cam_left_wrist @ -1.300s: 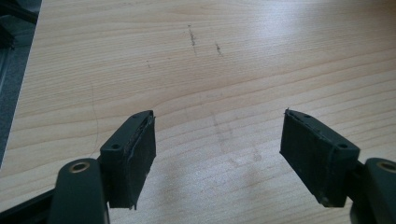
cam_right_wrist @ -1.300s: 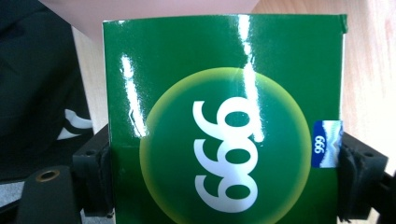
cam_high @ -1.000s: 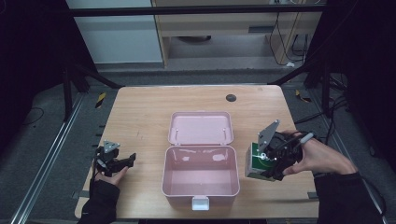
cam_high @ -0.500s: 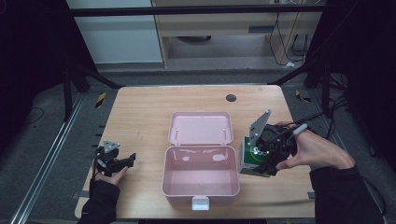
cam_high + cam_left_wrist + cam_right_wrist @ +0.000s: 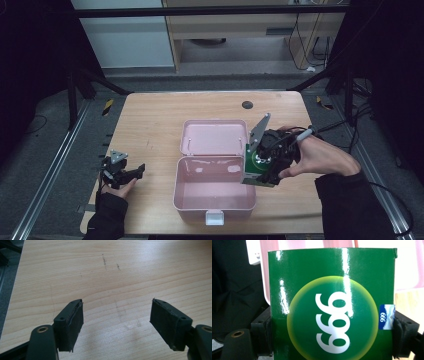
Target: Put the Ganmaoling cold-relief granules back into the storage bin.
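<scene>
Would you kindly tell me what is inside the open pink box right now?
The pink box looks empty: its bare pink floor shows in the high view. The green carton, held by the right gripper, covers its right rim, so that corner stays unseen.

"999" on green box (image 5: 332,307)

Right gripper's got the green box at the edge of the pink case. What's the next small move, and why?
Probably carry the green box a little further left over the pink case's open tray, then lower it. The right gripper is clamped on the box at the tray's right rim, not yet inside. The left gripper is open over bare table.
</scene>
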A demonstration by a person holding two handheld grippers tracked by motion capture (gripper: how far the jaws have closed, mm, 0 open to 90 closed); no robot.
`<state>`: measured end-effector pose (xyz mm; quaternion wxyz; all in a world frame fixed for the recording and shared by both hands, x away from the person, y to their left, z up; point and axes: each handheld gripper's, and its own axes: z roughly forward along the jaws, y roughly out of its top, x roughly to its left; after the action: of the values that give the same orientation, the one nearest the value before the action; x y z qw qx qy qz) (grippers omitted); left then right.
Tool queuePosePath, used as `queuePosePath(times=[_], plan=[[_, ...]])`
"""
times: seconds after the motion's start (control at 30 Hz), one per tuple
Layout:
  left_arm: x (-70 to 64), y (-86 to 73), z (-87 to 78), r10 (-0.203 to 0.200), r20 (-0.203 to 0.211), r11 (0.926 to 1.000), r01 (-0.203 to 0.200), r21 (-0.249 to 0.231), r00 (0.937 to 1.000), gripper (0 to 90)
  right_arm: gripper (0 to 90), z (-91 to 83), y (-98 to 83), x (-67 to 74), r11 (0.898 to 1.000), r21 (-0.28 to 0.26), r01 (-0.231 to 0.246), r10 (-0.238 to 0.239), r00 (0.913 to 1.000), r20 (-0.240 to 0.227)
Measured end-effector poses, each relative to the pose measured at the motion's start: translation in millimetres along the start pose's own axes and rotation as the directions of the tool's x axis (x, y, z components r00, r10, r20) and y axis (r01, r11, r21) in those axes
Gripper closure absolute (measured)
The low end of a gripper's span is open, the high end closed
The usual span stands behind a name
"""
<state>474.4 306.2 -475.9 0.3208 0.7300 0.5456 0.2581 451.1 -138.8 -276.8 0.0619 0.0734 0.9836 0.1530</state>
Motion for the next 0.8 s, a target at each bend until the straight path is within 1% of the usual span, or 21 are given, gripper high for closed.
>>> queuePosePath(times=[0.07,0.1,0.37,0.43,0.6,0.7,0.8], plan=[[0.1,0.1,0.0,0.001,0.0,1.0,-0.001,0.0,1.0,26.0,16.1,2.7,4.9,0.2,1.0,0.003,0.005,-0.005,1.0,-0.003],[0.1,0.1,0.0,0.0,0.0,1.0,0.0,0.001,1.0,25.9,16.1,4.0,7.1,0.0,1.0,0.0,0.013,-0.013,0.9999,-0.004],[0.5,0.3,-0.5,-0.001,-0.002,1.0,0.001,-0.001,1.0,26.0,16.0,13.6,24.6,0.5,0.999,-0.018,0.031,-0.031,0.9993,-0.023],[0.6,0.2,-0.5,-0.002,-0.002,1.0,0.002,-0.002,1.0,26.0,16.0,17.2,28.3,0.8,0.999,-0.015,0.035,-0.035,0.9991,-0.024],[0.8,0.3,-0.6,-0.002,-0.002,1.0,0.002,-0.001,1.0,25.9,16.0,24.2,33.1,0.4,0.999,-0.012,0.037,-0.037,0.9991,-0.023],[0.7,0.3,-0.6,-0.002,-0.003,1.0,0.002,-0.001,1.0,25.9,16.0,28.8,35.5,1.0,0.999,-0.018,0.049,-0.049,0.9985,-0.024],[0.7,0.4,-0.7,-0.002,-0.003,1.0,0.002,-0.002,1.0,25.9,16.0,34.1,37.7,2.1,0.999,-0.009,0.053,-0.053,0.9981,-0.032]])
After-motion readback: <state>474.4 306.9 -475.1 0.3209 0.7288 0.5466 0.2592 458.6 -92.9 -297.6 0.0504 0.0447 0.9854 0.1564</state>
